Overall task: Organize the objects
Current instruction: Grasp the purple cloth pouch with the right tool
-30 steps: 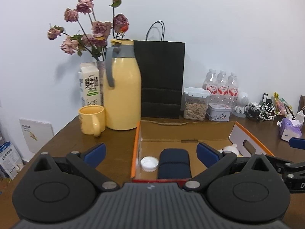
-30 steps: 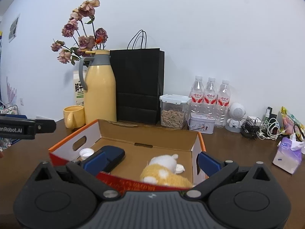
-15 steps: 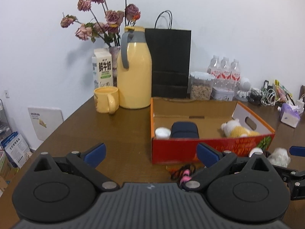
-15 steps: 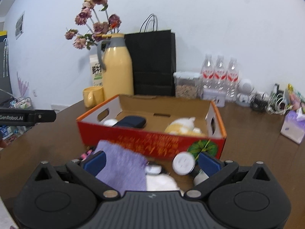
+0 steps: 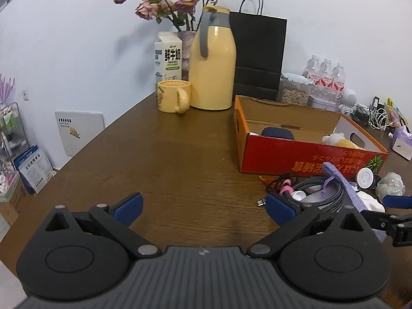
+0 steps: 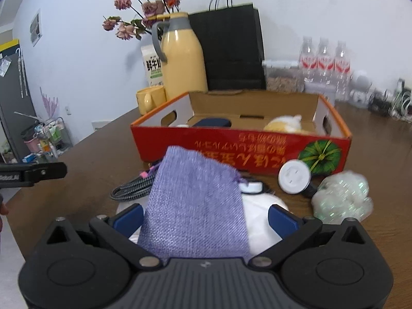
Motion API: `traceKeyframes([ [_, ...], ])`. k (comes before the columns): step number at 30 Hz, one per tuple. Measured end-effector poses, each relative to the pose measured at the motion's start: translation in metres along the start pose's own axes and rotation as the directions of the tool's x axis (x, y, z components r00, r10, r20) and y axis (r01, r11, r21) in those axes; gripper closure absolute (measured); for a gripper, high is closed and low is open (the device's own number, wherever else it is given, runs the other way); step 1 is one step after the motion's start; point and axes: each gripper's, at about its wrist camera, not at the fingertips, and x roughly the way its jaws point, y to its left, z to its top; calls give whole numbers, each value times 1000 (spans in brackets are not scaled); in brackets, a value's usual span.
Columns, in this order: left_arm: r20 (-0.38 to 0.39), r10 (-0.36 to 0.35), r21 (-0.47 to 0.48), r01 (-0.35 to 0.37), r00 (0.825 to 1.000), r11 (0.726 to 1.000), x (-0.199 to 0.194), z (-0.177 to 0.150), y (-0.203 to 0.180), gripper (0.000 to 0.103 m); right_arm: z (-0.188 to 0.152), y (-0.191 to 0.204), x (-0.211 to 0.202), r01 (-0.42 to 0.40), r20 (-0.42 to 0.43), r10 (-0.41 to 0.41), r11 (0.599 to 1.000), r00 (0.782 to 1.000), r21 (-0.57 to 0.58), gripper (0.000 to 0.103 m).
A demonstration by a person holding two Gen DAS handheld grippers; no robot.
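Both hand-held grippers spread, empty; right hand-held gripper [image 6: 204, 217] view: purple pouch [image 6: 194, 203] hides white item beneath.

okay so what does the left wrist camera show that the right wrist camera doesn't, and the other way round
Only the left wrist view shows the left gripper, open over bare table, and the purple tissue pack at the far right.

Only the right wrist view shows the right gripper, open around the purple pouch, and the wire rack by the wall.

Both show the red box, the yellow jug, the yellow mug, the black bag and the white plug.
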Motion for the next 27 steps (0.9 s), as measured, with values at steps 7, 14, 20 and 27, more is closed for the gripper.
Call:
traceKeyframes([
  [7, -6, -7, -9, 7, 1000, 1000, -1, -3, 3, 0, -6, -12, 15, -73, -36, 77, 993, 996, 93, 2],
  [14, -19, -20, -7, 20, 1000, 1000, 4, -5, 0, 0, -7, -13, 12, -123, -19, 126, 987, 992, 101, 29],
  [20, -23, -18, -1, 18, 1000, 1000, 3, -7, -3, 0, -8, -10, 5, -123, 7, 123, 989, 992, 86, 61],
  [27, -31, -22, 6, 22, 999, 1000, 2, -9, -8, 0, -7, -8, -13, -112, 67, 107, 992, 992, 60, 93],
])
